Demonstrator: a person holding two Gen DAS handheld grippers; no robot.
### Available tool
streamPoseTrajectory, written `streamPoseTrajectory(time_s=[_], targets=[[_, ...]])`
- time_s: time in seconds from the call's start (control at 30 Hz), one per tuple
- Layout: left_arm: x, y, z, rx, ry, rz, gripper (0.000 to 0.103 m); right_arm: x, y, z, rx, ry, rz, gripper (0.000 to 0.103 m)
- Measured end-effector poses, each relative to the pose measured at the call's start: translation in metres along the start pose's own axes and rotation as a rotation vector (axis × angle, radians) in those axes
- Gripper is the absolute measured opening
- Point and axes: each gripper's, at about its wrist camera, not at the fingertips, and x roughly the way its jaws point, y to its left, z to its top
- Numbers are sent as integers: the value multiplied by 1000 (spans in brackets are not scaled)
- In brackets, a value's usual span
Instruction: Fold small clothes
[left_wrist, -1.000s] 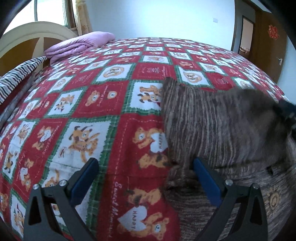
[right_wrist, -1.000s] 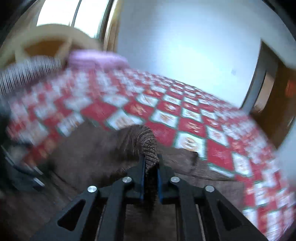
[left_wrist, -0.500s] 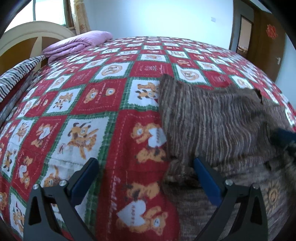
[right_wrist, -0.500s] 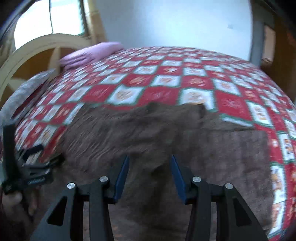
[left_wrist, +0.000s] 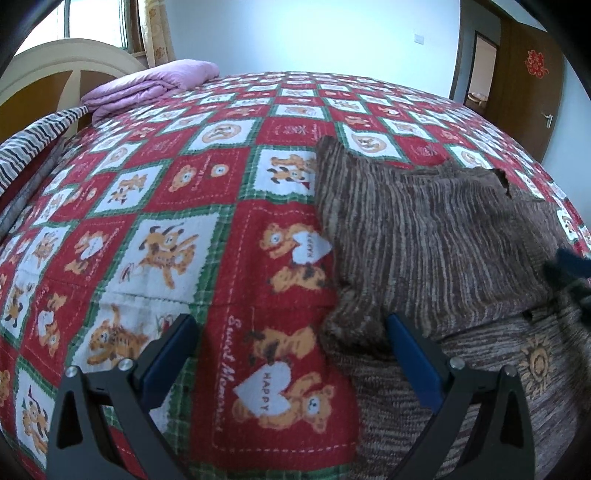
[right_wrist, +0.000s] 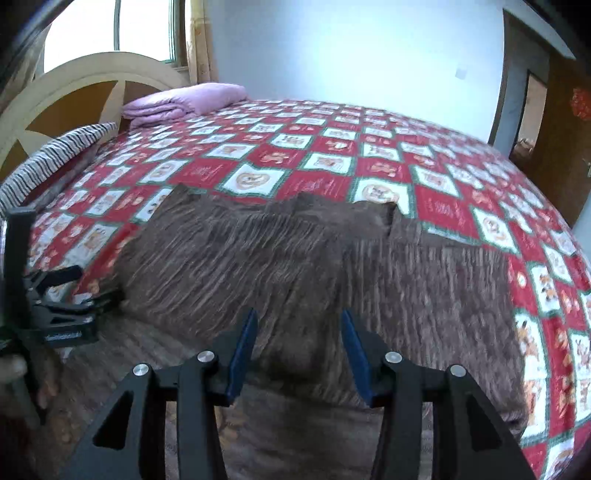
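Brown striped knit garment (right_wrist: 295, 258) lies spread on the bed (left_wrist: 207, 155), on the red bear-print bedspread, toward the near edge w/ the far half of the bed bare. A folded-over flap lies on top; its lower edge crosses the garment just in front of both grippers. A lower layer w/ a sun motif (left_wrist: 537, 363) shows nearer still.

Right gripper (right_wrist: 299, 350): fingers apart, having just been opening. Nothing clamped; they hover over the flap's near edge, cloth below but not pinched. Left gripper (left_wrist: 291, 365): fingers wide apart, straddling the garment's left edge; the right finger (left_wrist: 413, 358) sits over knit, the left one over bare bedspread. Nothing held.

Step in hand, I'd judge: flap's been laid over, next is squaring it or taking the next fold.

To do it well:
- Check the far corners first. The left far corner (left_wrist: 327, 146) sticks up & the far edge near the notch (left_wrist: 502, 181) looks ragged, so smooth before folding again.
- Pinch both layers at the edge, not just the top one, or the flap slides.
- Take both sides evenly; knit stretches, so lift low & lay down flat, no dragging.
- Keep clear of the bedspread, easy to catch w/ the left fingers.
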Motion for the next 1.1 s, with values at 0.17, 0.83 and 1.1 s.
streamPoseTrajectory(time_s=[0.17, 0.83, 1.1], targets=[[-15, 8, -17, -27, -3, -34, 103, -6, -54, -25, 239, 25, 167, 51], [56, -25, 76, 44, 43, 238, 103, -26, -71, -65, 191, -33, 8, 73], [48, -3, 59, -69, 47, 204, 103, -27, -79, -68, 238, -62, 67, 73]])
